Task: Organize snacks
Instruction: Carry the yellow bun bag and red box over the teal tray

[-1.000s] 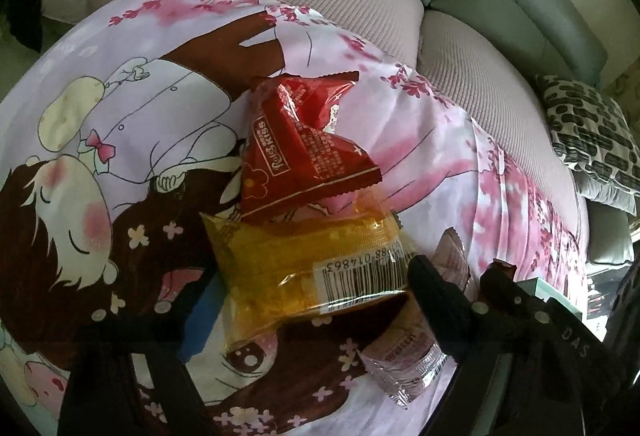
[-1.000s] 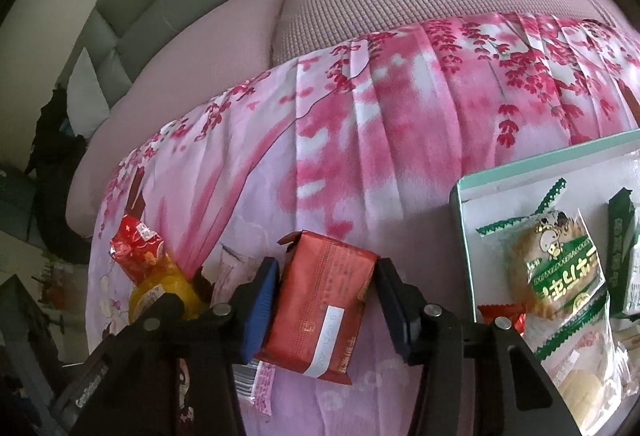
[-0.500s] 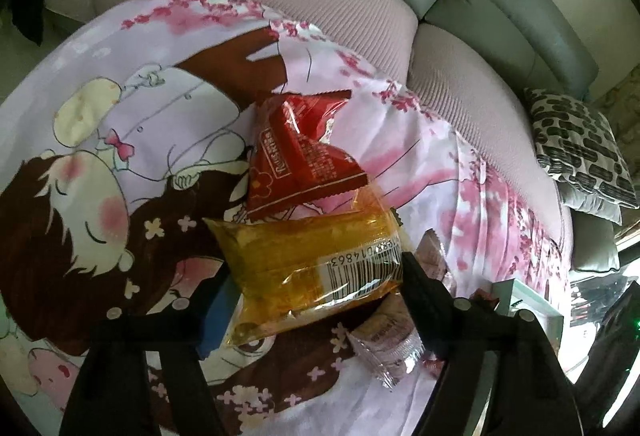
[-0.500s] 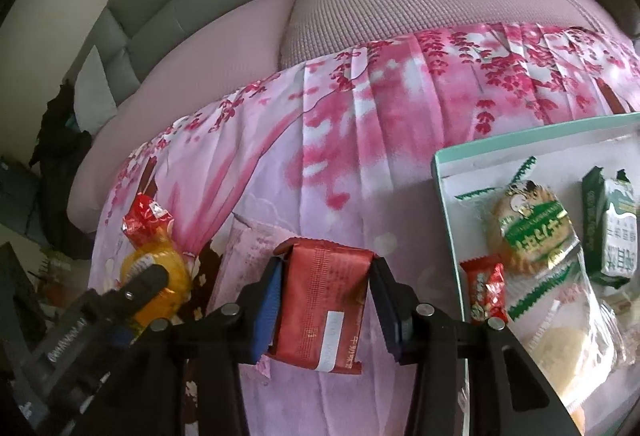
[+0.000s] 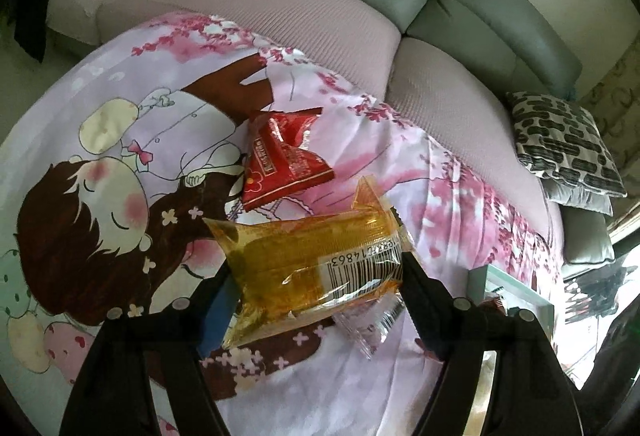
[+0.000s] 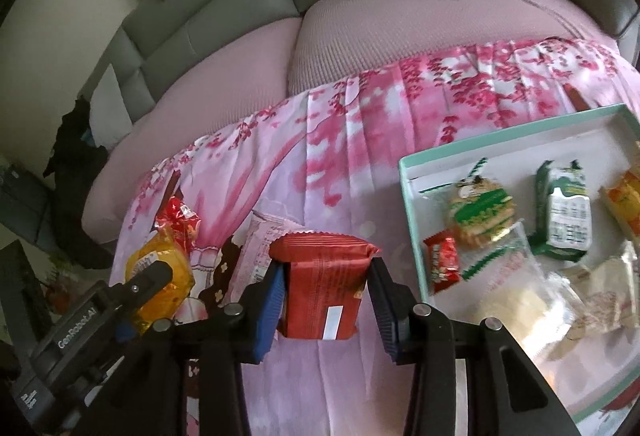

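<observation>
Tray (image 6: 412,196) on the pink cloth (image 6: 328,124) is collecting sorted snacks, w/ room left. Left gripper (image 5: 316,278) is clamping the yellow pack (image 5: 312,264); right gripper (image 6: 326,286), jaws just closing, is clamping the red pack (image 6: 324,292), both clear of the cloth, probably tray-bound.

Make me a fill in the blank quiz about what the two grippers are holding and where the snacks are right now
1. The left gripper is closed on a snack in a clear ____ wrapper.
2. The right gripper holds a ____ packet with a white strip.
3. The round biscuit in green and white wrapping lies inside the mint-edged ____.
4. A crinkled red snack bag lies on the pink printed ____.

Missing words: yellow; red; tray; cloth
</observation>
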